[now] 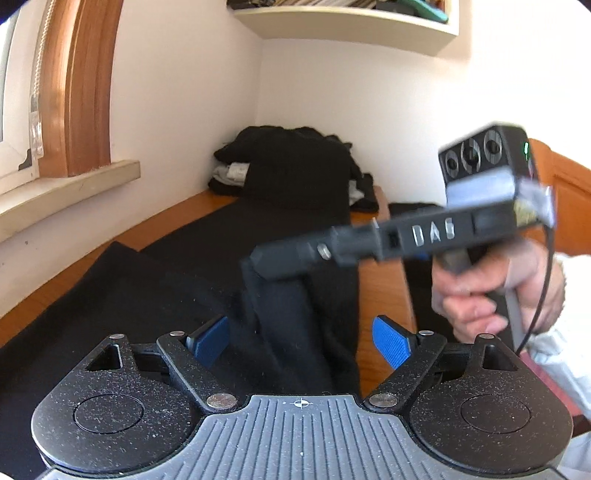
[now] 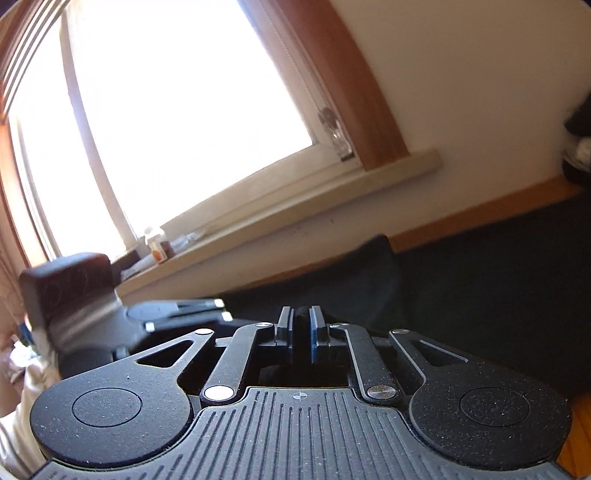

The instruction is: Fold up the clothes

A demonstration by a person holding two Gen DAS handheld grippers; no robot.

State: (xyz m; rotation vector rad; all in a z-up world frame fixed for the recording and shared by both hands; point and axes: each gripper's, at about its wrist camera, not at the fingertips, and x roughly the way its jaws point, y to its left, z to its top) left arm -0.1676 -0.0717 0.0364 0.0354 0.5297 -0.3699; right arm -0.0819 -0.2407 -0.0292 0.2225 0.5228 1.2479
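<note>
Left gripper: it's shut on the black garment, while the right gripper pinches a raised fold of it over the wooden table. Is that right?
Not quite. The left gripper is open: the left wrist view shows its blue pads spread wide, with the black garment hanging between them, not clamped. The rest holds: the right gripper is shut on a raised fold of it over the wooden table.

The right gripper (image 1: 255, 258) is motion-blurred in the left wrist view, so its fingertips merge with the black garment (image 1: 295, 310) they pinch. Above that garment, the shelf (image 1: 343, 26) is cut by the top edge, its contents unreadable. Behind it, the clothes pile (image 1: 291, 166) hides its lower layers.
</note>
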